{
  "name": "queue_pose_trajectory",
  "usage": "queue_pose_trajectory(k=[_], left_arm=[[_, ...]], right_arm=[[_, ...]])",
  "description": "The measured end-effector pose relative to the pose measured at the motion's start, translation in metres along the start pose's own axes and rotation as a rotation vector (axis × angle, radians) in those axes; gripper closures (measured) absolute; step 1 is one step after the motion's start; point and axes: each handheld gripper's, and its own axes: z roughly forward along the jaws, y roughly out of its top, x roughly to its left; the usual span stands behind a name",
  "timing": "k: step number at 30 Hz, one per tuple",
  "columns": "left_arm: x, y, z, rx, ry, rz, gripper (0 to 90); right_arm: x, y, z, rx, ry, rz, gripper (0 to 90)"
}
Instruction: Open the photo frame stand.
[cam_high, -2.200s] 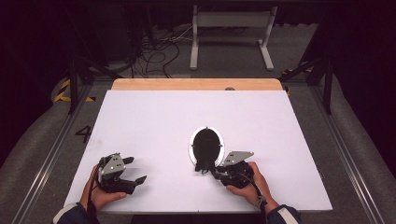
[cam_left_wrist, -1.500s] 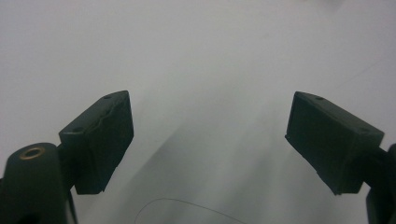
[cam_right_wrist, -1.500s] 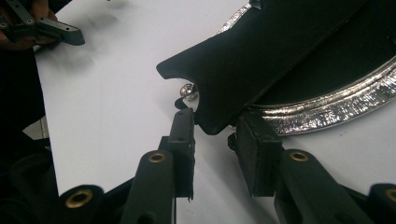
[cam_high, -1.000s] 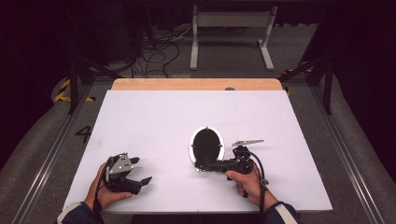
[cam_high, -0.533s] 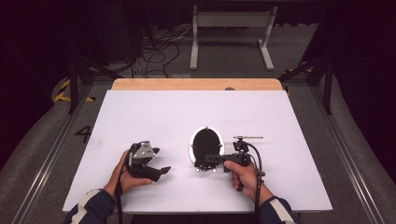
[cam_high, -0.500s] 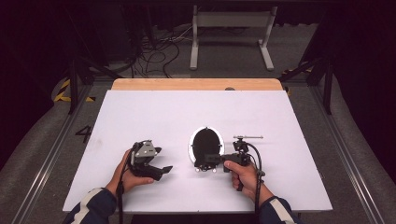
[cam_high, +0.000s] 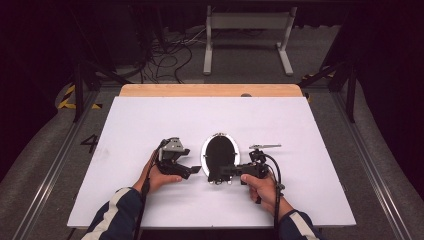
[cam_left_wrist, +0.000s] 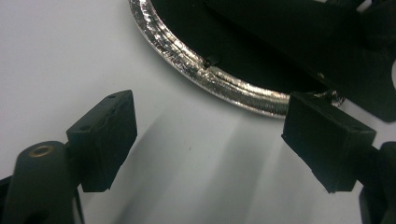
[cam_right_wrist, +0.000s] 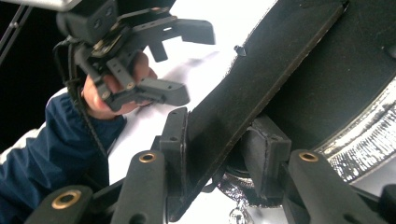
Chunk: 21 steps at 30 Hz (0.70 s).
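On white table (cam_high: 150, 125) (dark room) | left claw (cam_high: 192, 170) wide | right claw (cam_high: 220, 174) clamps mirror (cam_high: 220, 152).

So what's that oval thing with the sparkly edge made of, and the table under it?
The oval frame has a silvery rim with a glittery, ridged texture, likely metal or plated plastic. Its dark backing and stand flap, gripped by the right tongs, look like matte black board. The table has a smooth matte white top, possibly laminate.

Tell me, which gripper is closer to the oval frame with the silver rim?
Right. The right gripper clamps the oval frame's black flap; the left gripper sits open beside its rim.
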Motion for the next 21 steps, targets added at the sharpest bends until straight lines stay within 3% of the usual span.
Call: queue_pose_trajectory(k=[5,6,10,17,21], left_arm=[[0.000,0.006,0.004,-0.017,-0.027,-0.024,17.9],[0.001,0.007,0.004,-0.016,-0.029,-0.011,17.9],[0.000,0.008,0.009,-0.010,-0.052,-0.016,17.6],[-0.001,0.014,0.017,-0.018,-0.098,-0.039,17.5],[0.002,0.014,0.018,-0.045,-0.133,-0.062,23.4]], right_arm=[[0.003,-0.001,-0.002,0.007,0.003,-0.067,64.6],[0.004,-0.001,-0.003,0.011,0.001,-0.085,64.8],[0.010,-0.003,-0.003,0.006,-0.018,-0.183,64.8],[0.013,-0.003,-0.005,0.021,-0.028,-0.227,65.2],[0.014,-0.004,-0.006,0.022,-0.032,-0.241,65.4]])
